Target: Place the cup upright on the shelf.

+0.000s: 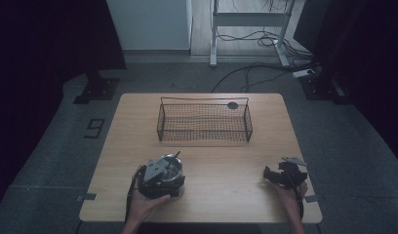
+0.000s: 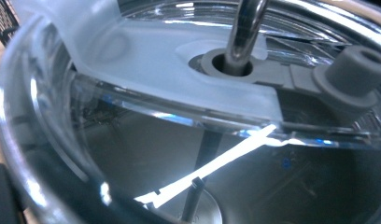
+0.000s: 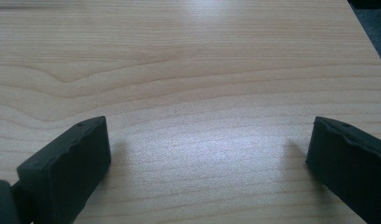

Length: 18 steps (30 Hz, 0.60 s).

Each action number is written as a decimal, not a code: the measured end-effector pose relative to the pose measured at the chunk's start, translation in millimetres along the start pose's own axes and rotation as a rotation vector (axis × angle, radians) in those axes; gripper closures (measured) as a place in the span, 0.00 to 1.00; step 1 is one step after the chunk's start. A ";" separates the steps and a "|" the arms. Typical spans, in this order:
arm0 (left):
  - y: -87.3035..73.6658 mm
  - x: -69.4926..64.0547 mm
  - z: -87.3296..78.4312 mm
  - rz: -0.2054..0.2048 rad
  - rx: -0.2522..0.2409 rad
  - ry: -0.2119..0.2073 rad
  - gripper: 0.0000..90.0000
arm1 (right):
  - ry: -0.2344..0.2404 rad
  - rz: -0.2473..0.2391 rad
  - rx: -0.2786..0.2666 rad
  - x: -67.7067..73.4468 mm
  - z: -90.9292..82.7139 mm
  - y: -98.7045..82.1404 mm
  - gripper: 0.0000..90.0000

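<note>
A round clear glass container (image 1: 173, 171) with a translucent lid and a metal rod sticking up from it stands on the wooden table (image 1: 216, 161) at the front left. My left gripper (image 1: 169, 169) lies right over it, held from below by a hand. In the left gripper view the glass wall (image 2: 132, 154), the lid (image 2: 146, 51), the rod (image 2: 244, 32) and a grey knob (image 2: 356, 70) sit very close up. A black jaw edge shows at the bottom left beside the rim; contact is unclear. My right gripper (image 1: 271, 175) (image 3: 209, 144) rests open at the front right, bare wood between its jaws.
A dark wire basket (image 1: 204, 100) stands at the back middle of the table, with a dark round disc (image 1: 232, 105) behind its right end. Bare wood lies between the two grippers. A desk frame (image 1: 250, 19) and cables lie on the floor beyond.
</note>
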State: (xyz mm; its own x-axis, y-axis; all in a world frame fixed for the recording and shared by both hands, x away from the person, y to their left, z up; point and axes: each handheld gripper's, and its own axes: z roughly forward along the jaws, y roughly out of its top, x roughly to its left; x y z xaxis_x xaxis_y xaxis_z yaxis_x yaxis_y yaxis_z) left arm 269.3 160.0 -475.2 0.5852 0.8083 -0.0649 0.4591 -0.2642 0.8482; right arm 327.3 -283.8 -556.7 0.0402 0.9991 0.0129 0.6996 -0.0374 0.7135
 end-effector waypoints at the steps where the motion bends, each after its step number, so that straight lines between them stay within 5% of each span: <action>1: -0.4 -0.3 0.1 0.004 -0.003 -0.002 0.02 | 0.000 0.000 0.000 0.0 0.0 0.0 0.00; 7: -0.3 -1.2 -0.7 0.023 0.004 -0.001 0.04 | 0.000 0.000 0.000 0.0 0.0 0.0 0.00; 18: -0.8 -1.3 -0.8 -0.002 -0.007 0.016 0.04 | 0.000 0.000 0.000 0.1 0.0 0.0 0.00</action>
State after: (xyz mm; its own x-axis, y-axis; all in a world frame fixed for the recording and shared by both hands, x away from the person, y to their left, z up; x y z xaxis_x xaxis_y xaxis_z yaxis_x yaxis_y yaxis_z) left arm 267.7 159.6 -475.3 0.5735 0.8171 -0.0583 0.4552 -0.2588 0.8519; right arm 327.3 -283.7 -556.7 0.0403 0.9991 0.0130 0.6993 -0.0375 0.7138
